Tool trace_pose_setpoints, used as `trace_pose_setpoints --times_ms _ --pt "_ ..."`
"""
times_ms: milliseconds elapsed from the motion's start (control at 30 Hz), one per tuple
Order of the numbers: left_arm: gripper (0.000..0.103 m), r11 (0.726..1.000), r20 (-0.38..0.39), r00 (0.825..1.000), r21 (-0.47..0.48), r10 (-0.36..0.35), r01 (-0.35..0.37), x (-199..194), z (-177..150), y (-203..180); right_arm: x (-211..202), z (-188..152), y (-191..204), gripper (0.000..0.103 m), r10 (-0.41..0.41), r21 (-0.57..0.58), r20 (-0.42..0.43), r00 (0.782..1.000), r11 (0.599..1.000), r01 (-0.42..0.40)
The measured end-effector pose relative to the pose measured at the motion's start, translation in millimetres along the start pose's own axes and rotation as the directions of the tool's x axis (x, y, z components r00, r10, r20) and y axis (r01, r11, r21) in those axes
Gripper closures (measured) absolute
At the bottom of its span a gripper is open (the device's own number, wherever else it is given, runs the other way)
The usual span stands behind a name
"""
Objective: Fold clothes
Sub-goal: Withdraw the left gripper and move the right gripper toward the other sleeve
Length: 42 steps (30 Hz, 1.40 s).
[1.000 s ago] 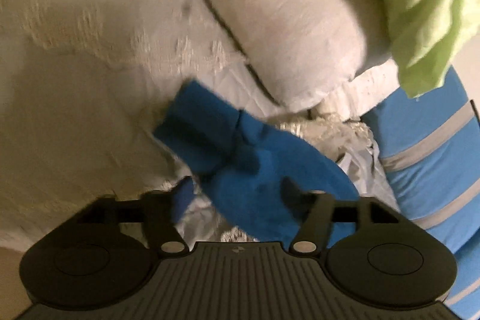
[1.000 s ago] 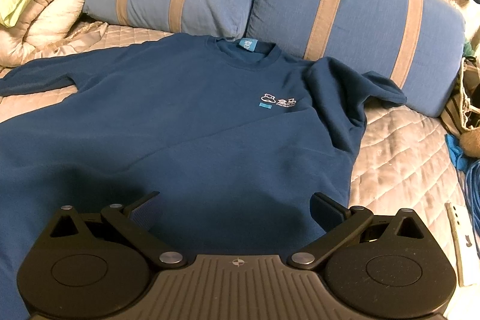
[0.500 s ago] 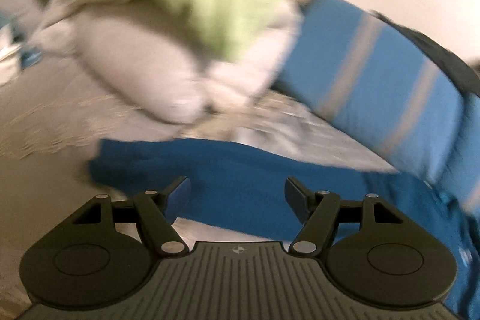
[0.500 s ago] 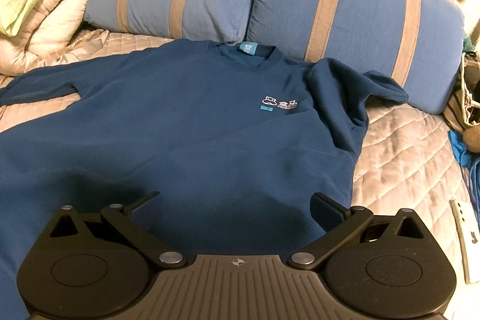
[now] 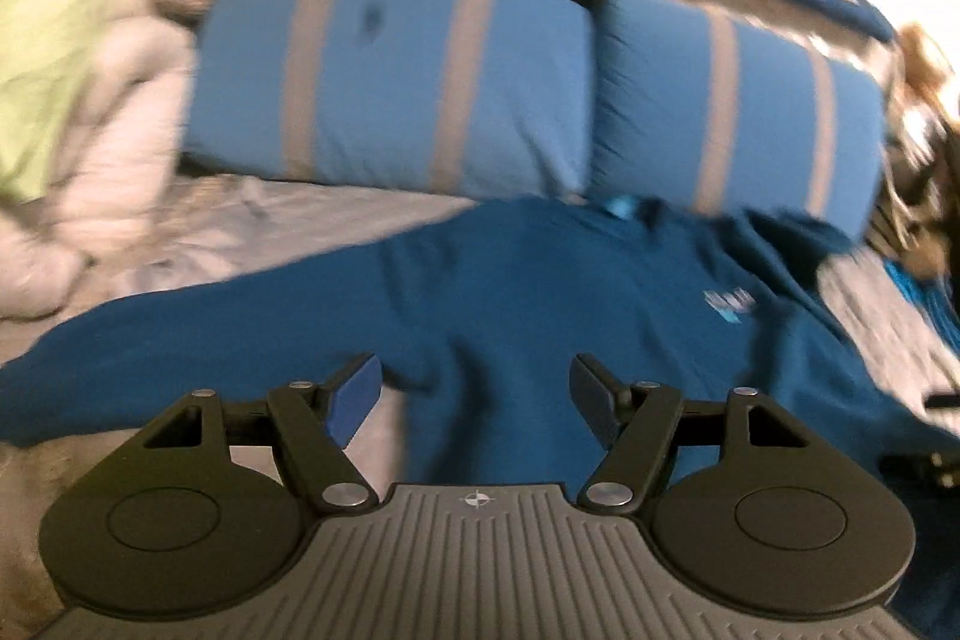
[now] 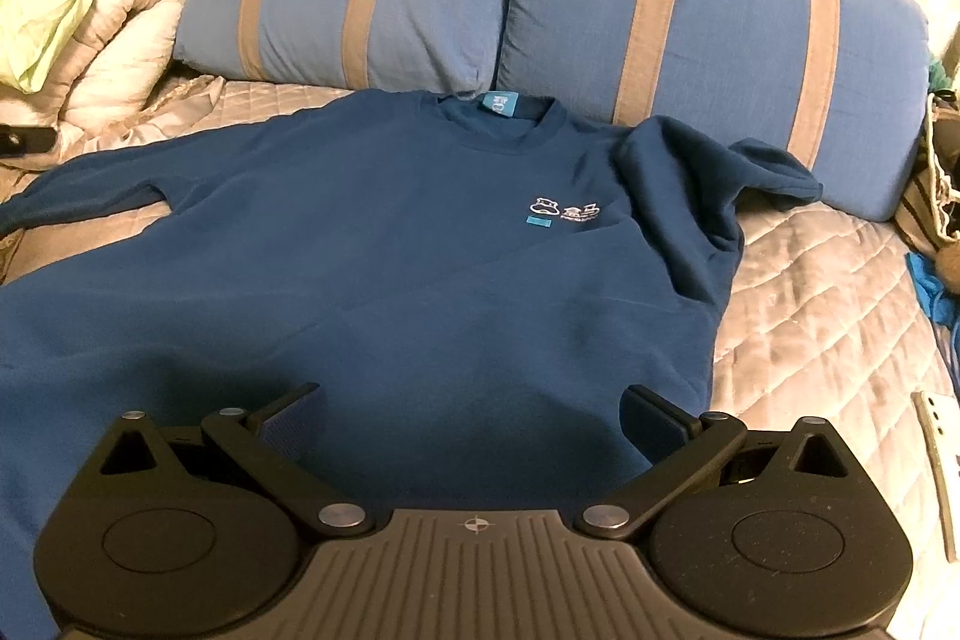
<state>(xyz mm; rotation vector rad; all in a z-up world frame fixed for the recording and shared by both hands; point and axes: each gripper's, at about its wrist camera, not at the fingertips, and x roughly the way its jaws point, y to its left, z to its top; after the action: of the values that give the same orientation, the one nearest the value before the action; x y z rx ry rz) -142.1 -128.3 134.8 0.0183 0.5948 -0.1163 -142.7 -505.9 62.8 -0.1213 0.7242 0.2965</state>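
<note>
Both grippers are hovering over the sweatshirt, left and right, fingers standing apart and gripping nothing, pillows lying beyond.

My feeds: dim warm indoor light, left wrist view motion-blurred throughout, right wrist view sharp, fisheye bending and vignetting both edges.

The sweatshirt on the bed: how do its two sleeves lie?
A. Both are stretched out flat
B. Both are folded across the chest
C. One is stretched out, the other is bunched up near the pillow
C: on the sweatshirt, one sleeve lies stretched out; the other sleeve is bunched against the pillow.
</note>
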Motion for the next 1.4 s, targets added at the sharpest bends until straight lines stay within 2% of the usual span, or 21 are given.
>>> trace_pose_setpoints --times_ms 100,300,400,567,667,767,1100,1400 --pt "0.034 0.997 -0.013 1.000 0.076 0.000 0.001 13.3 -11.0 -22.5 -1.4 -0.3 -0.6 0.000 0.004 0.008 0.005 1.000 1.000 -0.004" --pt "0.034 0.991 -0.085 0.996 0.133 -0.015 0.027 37.1 -25.5 -38.7 -1.8 -0.8 -1.8 0.000 -0.005 0.016 0.010 1.000 1.000 0.005" --pt "0.034 0.990 -0.107 0.993 0.123 -0.050 0.063 41.4 -26.5 -35.3 -1.0 -0.2 -0.8 0.000 -0.011 0.006 0.008 1.000 1.000 0.011" --pt "0.034 0.989 -0.126 0.990 0.125 -0.060 0.076 44.5 -28.0 -34.9 -1.5 0.0 -2.8 0.000 -0.002 0.018 0.007 1.000 1.000 0.002" --pt "0.034 0.987 -0.124 0.990 0.139 -0.065 0.082 44.4 -29.2 -37.7 -1.5 2.3 -8.6 0.000 0.026 0.048 -0.010 1.000 0.998 -0.026" --pt "0.034 0.987 -0.127 0.989 0.135 -0.070 0.087 45.1 -29.0 -38.3 -5.9 6.2 -21.6 0.000 0.019 0.091 0.003 1.000 0.996 -0.019" --pt "0.034 0.989 -0.124 0.987 0.098 -0.098 0.110 46.0 -27.8 -33.9 -29.0 45.8 -92.7 0.000 -0.142 0.151 0.096 0.985 0.980 0.126" --pt "0.034 0.988 -0.121 0.988 0.106 -0.097 0.110 46.0 -28.0 -34.5 -13.7 69.9 -138.5 0.000 -0.253 0.190 0.122 0.960 0.955 0.227"
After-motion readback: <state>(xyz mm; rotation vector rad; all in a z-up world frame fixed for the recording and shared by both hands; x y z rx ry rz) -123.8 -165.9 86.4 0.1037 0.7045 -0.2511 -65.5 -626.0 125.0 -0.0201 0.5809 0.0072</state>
